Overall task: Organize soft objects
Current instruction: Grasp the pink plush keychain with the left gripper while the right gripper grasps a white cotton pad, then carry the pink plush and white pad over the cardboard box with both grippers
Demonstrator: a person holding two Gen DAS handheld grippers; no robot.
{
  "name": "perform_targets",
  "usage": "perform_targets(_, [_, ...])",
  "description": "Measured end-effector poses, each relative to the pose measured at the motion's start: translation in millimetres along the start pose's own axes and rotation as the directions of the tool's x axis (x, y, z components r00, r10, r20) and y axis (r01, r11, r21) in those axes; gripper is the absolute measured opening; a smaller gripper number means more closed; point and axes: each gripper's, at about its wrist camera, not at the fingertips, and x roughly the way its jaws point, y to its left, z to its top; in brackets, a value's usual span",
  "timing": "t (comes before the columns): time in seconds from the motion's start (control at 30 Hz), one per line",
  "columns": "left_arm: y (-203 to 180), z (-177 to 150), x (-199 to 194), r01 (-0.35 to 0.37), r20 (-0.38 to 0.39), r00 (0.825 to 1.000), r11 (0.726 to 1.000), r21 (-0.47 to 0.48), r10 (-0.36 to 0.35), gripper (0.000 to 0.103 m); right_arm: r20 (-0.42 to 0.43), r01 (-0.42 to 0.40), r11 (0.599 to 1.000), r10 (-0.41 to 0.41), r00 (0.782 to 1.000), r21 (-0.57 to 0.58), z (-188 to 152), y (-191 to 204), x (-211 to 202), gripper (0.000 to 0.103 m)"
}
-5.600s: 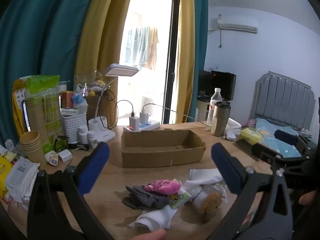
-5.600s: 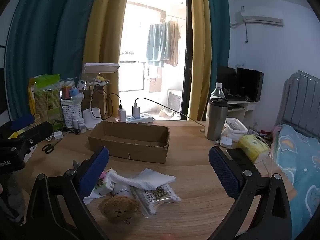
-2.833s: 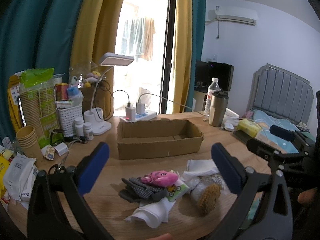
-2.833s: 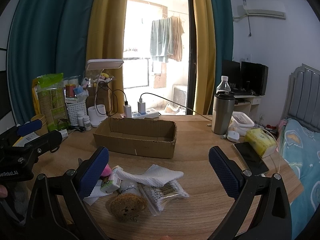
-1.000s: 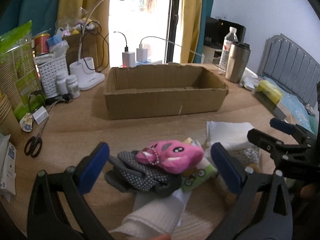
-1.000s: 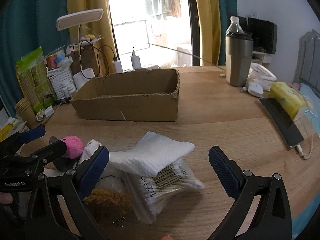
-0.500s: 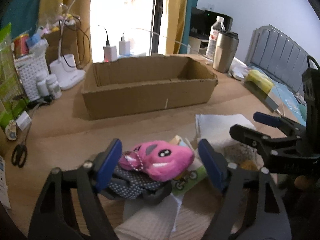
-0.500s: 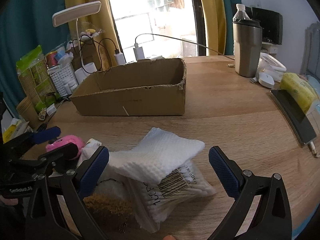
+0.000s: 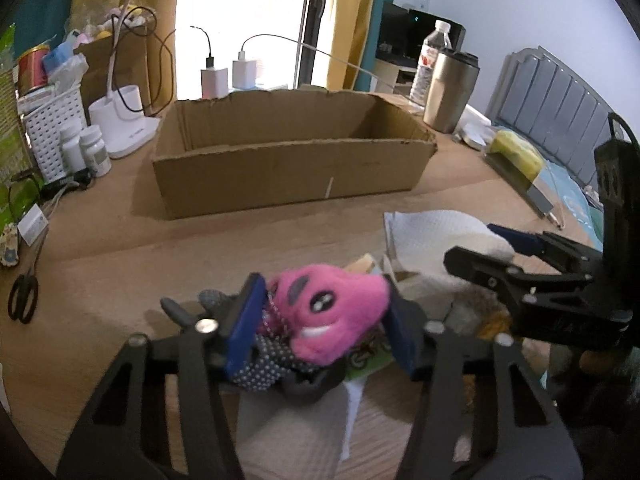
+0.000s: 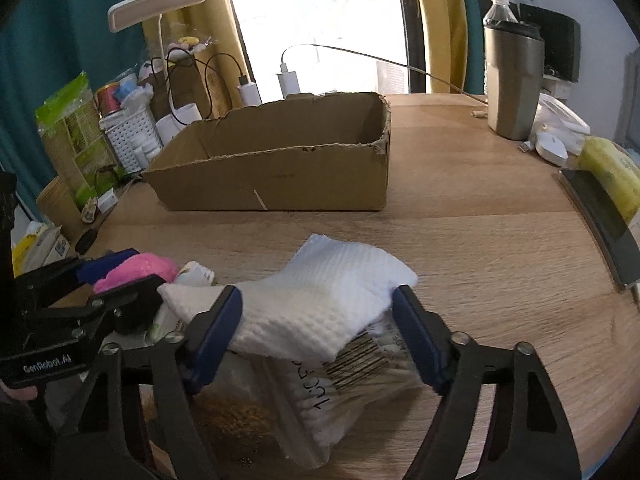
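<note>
My left gripper (image 9: 322,326) is shut on a pink plush toy (image 9: 328,312) that lies on a grey dotted glove (image 9: 260,364) in the pile. My right gripper (image 10: 318,334) has closed around a folded white cloth (image 10: 316,300), its pads touching both sides; the cloth rests on a bag of cotton swabs (image 10: 352,380). A brown fuzzy toy (image 10: 236,412) lies under my right gripper. An empty open cardboard box (image 9: 288,160) stands behind the pile, also in the right wrist view (image 10: 280,160). The right gripper shows in the left wrist view (image 9: 504,248).
A steel tumbler (image 10: 514,80) and water bottle (image 9: 434,60) stand at the back right. A phone (image 10: 600,216) and yellow packet (image 10: 612,172) lie right. A lamp (image 10: 160,0), white basket (image 9: 44,120), pill bottles (image 9: 94,150) and scissors (image 9: 24,300) crowd the left.
Both grippers dropped toward the pile and closed. The left jaws pinched the pink plush toy; the right jaws narrowed onto the white cloth.
</note>
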Motion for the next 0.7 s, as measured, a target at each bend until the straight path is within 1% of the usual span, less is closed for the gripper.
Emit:
perform_targets(0.03, [0,0,-1,0.001,0.006,1.0,1.0,-0.001,-0.001,0.049,-0.001,0.001,1.0,-0.001,1.0,-0.005,0,1,0,0.069])
perform_targets(0.07, [0,1,-2,0.003,0.009,1.0,1.0,-0.001,-0.003,0.047,-0.002,0.002,1.0,-0.002,1.0,-0.01,0,1,0,0.062])
perform_targets(0.1, [0,1,-3,0.005,0.013,1.0,1.0,-0.001,-0.005,0.044,-0.003,0.005,1.0,-0.005,1.0,-0.019,1,2,0,0.058])
perform_targets(0.13, [0,1,-4,0.007,0.016,1.0,1.0,-0.001,-0.007,0.042,-0.005,0.007,1.0,-0.007,1.0,-0.026,1,2,0,0.051])
perform_targets(0.2, [0,2,-6,0.008,0.023,1.0,1.0,0.001,-0.008,0.037,-0.01,0.012,0.999,-0.012,1.0,-0.038,1,3,1,0.046])
perform_targets(0.23, [0,2,-6,0.009,0.025,1.0,1.0,0.0,-0.009,0.035,-0.01,0.013,0.999,-0.014,1.0,-0.039,1,3,1,0.04])
perform_targets(0.27, [1,3,-7,0.009,0.027,1.0,1.0,-0.002,-0.009,0.035,-0.007,0.01,0.999,-0.01,1.0,-0.038,1,3,0,0.031])
perform_targets(0.33, [2,4,-8,0.009,0.028,1.0,1.0,-0.005,-0.009,0.034,0.0,0.008,0.999,-0.008,1.0,-0.048,2,5,0,0.022])
perform_targets(0.4, [3,6,-10,0.008,0.034,0.999,1.0,-0.009,-0.008,0.033,0.016,-0.005,0.999,0.005,1.0,-0.052,5,6,-3,0.021])
perform_targets(0.47, [3,7,-11,0.009,0.04,0.999,1.0,-0.011,-0.008,0.032,0.039,-0.007,0.998,0.009,0.999,-0.061,9,8,-8,0.018])
perform_targets(0.7, [7,18,-24,0.029,0.078,0.997,0.999,-0.042,-0.026,0.031,0.116,-0.026,0.995,0.037,0.993,-0.095,29,11,-23,0.018])
